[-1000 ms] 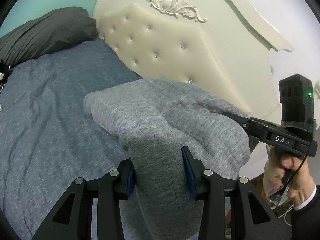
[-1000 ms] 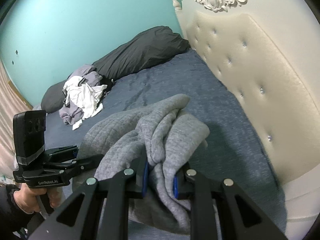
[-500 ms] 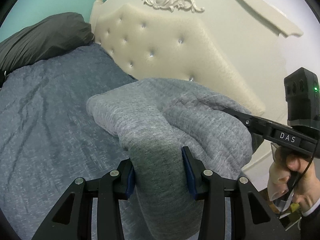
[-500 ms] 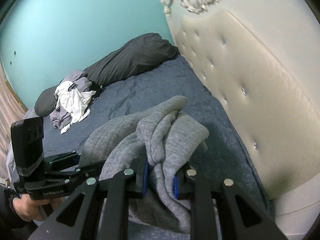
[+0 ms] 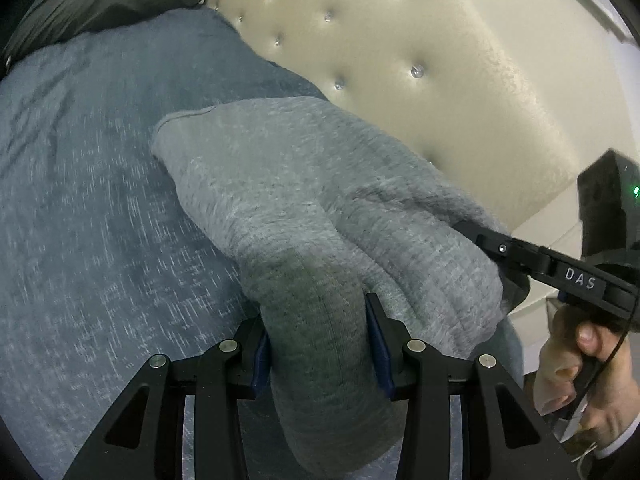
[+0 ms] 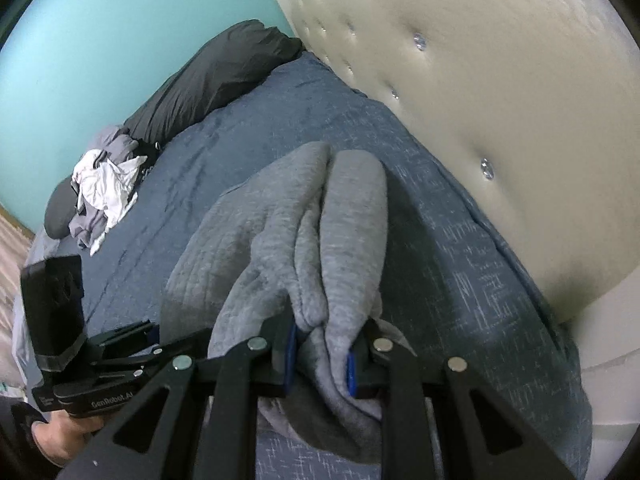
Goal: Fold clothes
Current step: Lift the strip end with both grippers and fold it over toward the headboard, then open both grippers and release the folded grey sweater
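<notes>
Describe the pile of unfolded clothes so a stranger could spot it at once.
Start at the teal wall and the dark pillow lying along it on the blue bed. The clothes pile sits at the pillow's lower end: crumpled white and lilac-grey, loose, unlike the grey sweatshirt both grippers hold.

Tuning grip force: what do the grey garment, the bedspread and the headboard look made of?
Garment: looks like soft heathered knit, probably fleece or sweatshirt jersey, matte, with a ribbed band between the left jaws. Bedspread: blue-grey woven fabric with pale flecks, slight sheen, maybe chenille. Headboard: cream padded upholstery, likely faux leather, tufted with shiny studs.
</notes>
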Demonstrator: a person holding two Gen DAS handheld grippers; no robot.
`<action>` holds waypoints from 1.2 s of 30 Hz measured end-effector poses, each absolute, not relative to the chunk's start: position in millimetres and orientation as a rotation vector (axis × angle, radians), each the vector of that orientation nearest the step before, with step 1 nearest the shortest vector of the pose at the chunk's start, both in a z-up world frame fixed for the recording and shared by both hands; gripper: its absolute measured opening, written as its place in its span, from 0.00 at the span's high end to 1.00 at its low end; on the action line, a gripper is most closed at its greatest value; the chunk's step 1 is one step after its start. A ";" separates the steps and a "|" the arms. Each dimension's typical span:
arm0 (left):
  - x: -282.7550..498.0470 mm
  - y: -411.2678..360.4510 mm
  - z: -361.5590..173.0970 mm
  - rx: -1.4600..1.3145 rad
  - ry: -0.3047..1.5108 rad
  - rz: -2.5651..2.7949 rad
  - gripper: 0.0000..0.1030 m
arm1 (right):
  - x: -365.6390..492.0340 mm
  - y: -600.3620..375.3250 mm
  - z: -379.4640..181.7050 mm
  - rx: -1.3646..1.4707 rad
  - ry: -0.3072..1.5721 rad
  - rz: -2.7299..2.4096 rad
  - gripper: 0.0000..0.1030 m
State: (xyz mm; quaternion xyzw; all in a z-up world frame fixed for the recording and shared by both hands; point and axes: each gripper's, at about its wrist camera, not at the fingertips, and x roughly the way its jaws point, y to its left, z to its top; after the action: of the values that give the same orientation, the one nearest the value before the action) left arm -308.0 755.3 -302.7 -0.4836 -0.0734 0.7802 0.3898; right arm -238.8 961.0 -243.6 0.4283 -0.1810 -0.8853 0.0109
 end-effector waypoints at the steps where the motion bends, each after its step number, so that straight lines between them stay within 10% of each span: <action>1: -308.4 753.4 -304.0 -1.241 -0.208 1.968 0.56 | -237.3 962.5 -243.6 1.334 -0.575 -2.760 0.83; 20: -309.4 703.2 -280.3 -1.301 -0.335 1.844 0.50 | -191.1 999.0 -229.5 1.273 -0.717 -2.956 0.66; 36: -289.5 728.9 -302.6 -1.301 -0.154 1.815 0.50 | -197.6 1000.6 -293.1 1.442 -0.855 -2.858 1.00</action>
State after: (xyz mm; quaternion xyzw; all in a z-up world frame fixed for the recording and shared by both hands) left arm -289.5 728.9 -302.6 -0.5228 -0.0621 0.7297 0.4363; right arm -197.6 1000.6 -293.1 0.4335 -0.2570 -0.8594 -0.0858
